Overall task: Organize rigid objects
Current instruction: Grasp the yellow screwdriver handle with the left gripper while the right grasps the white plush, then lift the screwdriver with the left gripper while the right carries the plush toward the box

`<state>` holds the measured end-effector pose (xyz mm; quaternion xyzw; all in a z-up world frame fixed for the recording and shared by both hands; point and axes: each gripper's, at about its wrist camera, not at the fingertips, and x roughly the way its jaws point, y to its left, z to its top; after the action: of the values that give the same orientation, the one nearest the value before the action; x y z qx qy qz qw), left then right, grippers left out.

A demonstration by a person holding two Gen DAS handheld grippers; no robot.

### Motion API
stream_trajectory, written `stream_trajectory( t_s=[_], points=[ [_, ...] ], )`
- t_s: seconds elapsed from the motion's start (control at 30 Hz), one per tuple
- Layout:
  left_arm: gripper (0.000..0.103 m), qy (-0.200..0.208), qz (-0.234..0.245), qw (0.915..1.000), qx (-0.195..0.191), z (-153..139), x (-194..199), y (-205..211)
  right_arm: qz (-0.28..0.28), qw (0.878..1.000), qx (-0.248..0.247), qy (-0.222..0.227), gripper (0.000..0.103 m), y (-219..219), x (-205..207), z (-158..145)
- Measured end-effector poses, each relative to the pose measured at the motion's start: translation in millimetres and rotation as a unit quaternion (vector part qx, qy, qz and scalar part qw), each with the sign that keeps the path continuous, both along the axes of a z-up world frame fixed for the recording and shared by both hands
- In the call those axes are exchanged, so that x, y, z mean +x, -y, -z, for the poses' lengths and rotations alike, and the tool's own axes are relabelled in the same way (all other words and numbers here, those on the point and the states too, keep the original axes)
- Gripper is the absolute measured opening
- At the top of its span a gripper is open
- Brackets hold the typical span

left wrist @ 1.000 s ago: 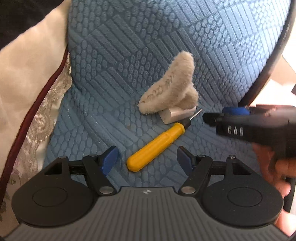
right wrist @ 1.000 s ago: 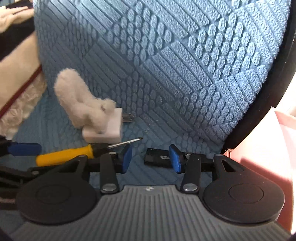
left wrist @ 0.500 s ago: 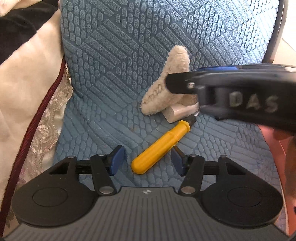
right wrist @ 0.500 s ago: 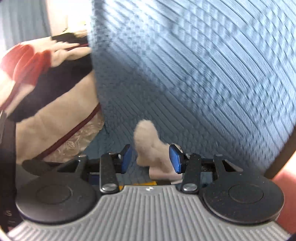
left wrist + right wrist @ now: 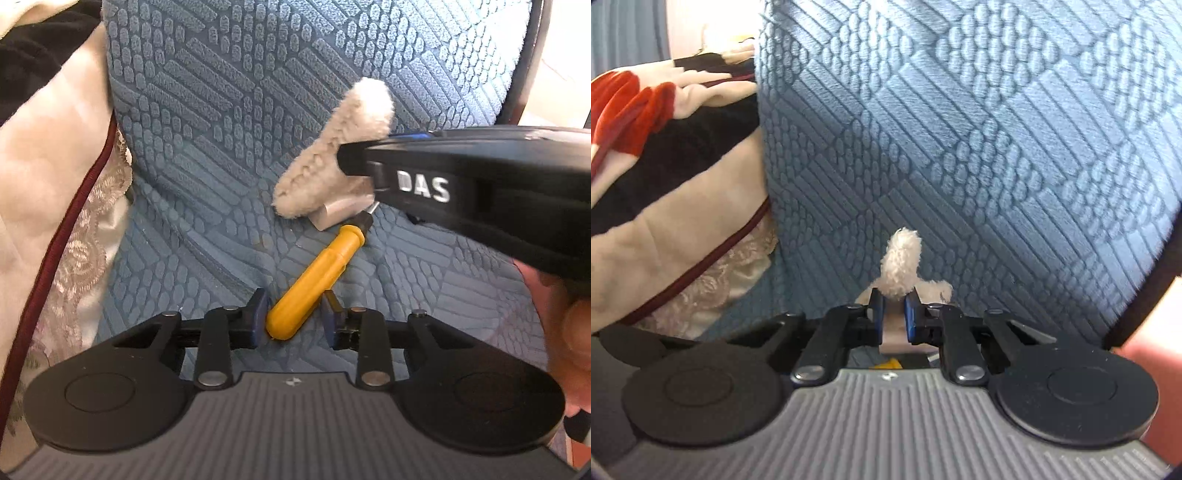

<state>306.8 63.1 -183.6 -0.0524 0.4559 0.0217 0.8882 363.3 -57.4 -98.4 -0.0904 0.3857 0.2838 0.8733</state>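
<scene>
Having just closed, the left tongs (image 5: 294,319) pinched the screwdriver (image 5: 309,284) and the right tongs (image 5: 894,318) the plug (image 5: 894,338), both objects not yet lifted off the seat (image 5: 229,147).

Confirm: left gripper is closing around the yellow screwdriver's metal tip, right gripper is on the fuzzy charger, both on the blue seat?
Not the tip. In the left wrist view the left gripper brackets the butt end of the yellow screwdriver handle; its metal tip points away, toward the fuzzy charger. The rest holds: the right gripper is on the charger, on the blue seat.
</scene>
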Motion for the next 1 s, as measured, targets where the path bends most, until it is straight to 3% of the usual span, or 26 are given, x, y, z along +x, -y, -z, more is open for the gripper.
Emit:
stream_trajectory(
  t_s=[0.17, 0.27, 0.67, 0.87, 1.0],
  points=[
    [0.028, -0.006, 0.007, 0.9996, -0.026, -4.3, -7.9, 5.5, 0.011, 1.0, -0.013, 0.018, 0.015, 12.2, -16.5, -13.6],
    [0.026, -0.003, 0.011, 0.9998, -0.013, -7.1, -15.6, 12.4, 0.02, 0.999, -0.021, 0.024, 0.015, 21.9, -24.9, -22.0],
    [0.023, 0.001, -0.026, 0.9972, -0.071, -9.6, -49.8, 13.6, 0.067, 0.996, -0.031, 0.042, 0.015, 60.0, -51.7, -52.4],
    [0.021, 0.007, -0.035, 0.9972, -0.066, -16.3, -76.2, 21.4, 0.064, 0.995, -0.057, 0.041, 0.015, 69.3, -84.5, -52.0],
    [0.02, 0.012, -0.054, 0.9937, -0.098, -19.7, -92.0, 18.2, 0.066, 0.994, -0.074, 0.052, 0.015, 73.6, -101.9, -55.4]
  ],
)
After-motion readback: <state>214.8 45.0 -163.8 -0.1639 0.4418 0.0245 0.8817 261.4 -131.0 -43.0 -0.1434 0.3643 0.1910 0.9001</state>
